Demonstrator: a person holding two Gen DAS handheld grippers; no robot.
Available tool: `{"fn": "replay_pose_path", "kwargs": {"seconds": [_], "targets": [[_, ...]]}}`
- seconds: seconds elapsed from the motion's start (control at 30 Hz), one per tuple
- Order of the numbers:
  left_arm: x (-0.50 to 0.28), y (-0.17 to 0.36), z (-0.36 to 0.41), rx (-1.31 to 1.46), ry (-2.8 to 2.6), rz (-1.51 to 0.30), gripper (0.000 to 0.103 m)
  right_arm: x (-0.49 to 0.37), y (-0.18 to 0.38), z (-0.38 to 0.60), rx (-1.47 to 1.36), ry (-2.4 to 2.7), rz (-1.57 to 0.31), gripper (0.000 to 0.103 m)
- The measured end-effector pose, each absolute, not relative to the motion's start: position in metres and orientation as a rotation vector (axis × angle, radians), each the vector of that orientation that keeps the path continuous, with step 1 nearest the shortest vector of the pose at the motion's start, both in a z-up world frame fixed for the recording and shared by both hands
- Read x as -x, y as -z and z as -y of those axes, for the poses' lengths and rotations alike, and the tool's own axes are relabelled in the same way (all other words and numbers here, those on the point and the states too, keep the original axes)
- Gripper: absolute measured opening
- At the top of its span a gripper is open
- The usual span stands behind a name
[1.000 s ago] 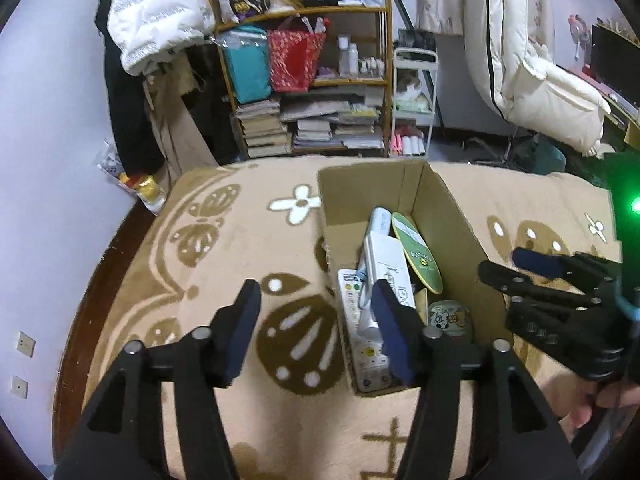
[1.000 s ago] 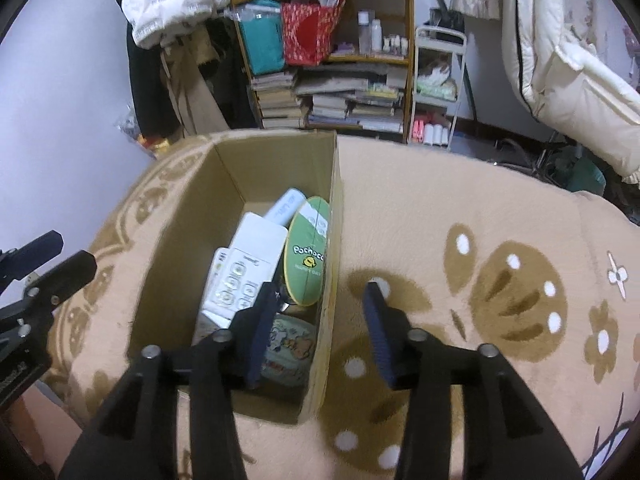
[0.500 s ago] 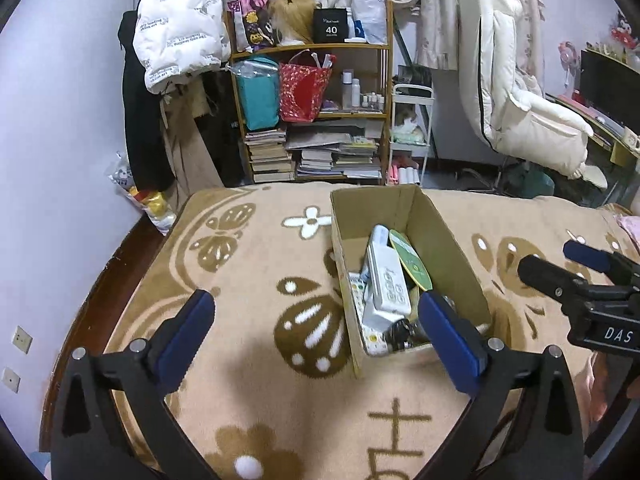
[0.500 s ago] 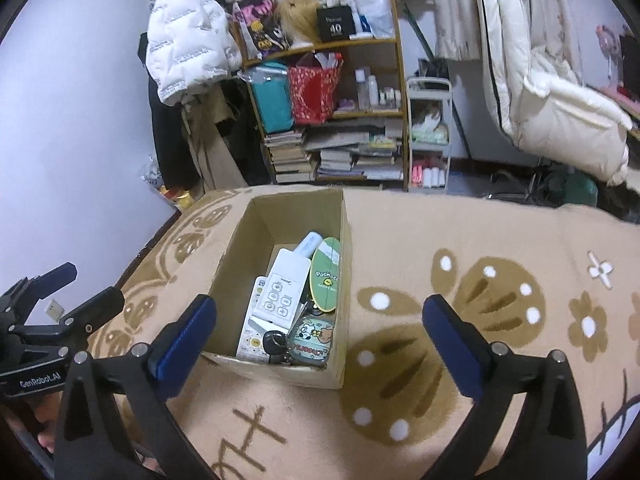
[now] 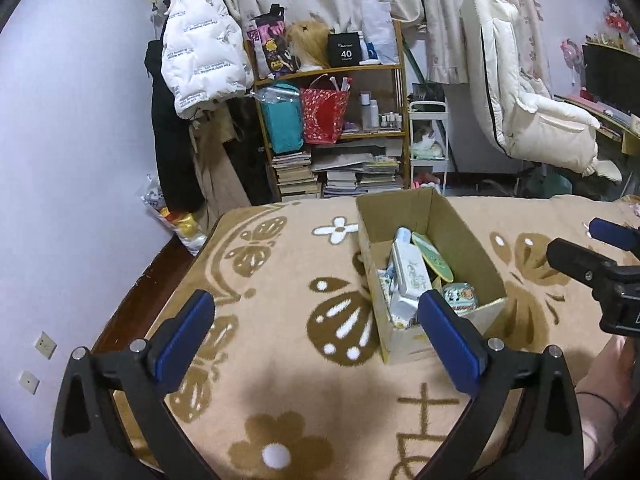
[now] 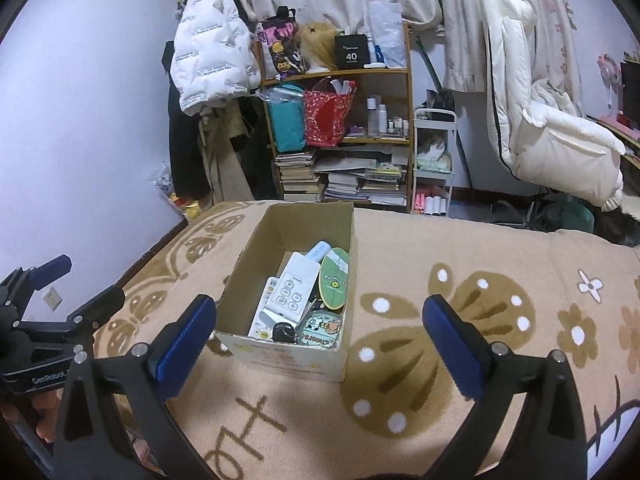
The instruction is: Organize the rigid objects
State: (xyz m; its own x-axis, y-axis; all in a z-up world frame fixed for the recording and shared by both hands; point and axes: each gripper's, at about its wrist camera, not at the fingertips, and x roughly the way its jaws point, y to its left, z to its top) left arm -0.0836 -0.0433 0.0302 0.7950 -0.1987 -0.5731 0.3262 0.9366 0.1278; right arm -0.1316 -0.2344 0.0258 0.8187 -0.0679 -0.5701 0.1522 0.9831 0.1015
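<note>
Beige blanket [image 6: 460, 248] with brown flower pattern covered surface. Left gripper [image 5: 316, 332] jaws wide apart, empty, above blanket. Right gripper [image 6: 320, 334] jaws wide apart, empty, just short of cardboard box [image 6: 256, 280]. Box stood open on blanket, between grippers. Inside lay white remote [image 6: 294, 290], green oval tin [image 6: 335, 283], round cartoon tin [image 6: 320, 330], black key fob [image 6: 283, 331]. Cluttered bookshelf [image 6: 340, 136] and white puffer jacket [image 6: 212, 44] behind.

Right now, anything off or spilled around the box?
Nothing spilled. The cardboard box sits upright on the blanket, with the white remote, green oval card and round tin inside. Both hand-held grippers are open and empty.
</note>
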Motion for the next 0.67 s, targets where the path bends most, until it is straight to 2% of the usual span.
{"fn": "replay_pose_path", "kwargs": {"seconds": [0.67], "targets": [[0.084, -0.023, 0.032, -0.218, 0.276, -0.597, 0.101, 0.128, -0.007, 0.224, -0.124, 0.087, -0.641, 0.103]]}}
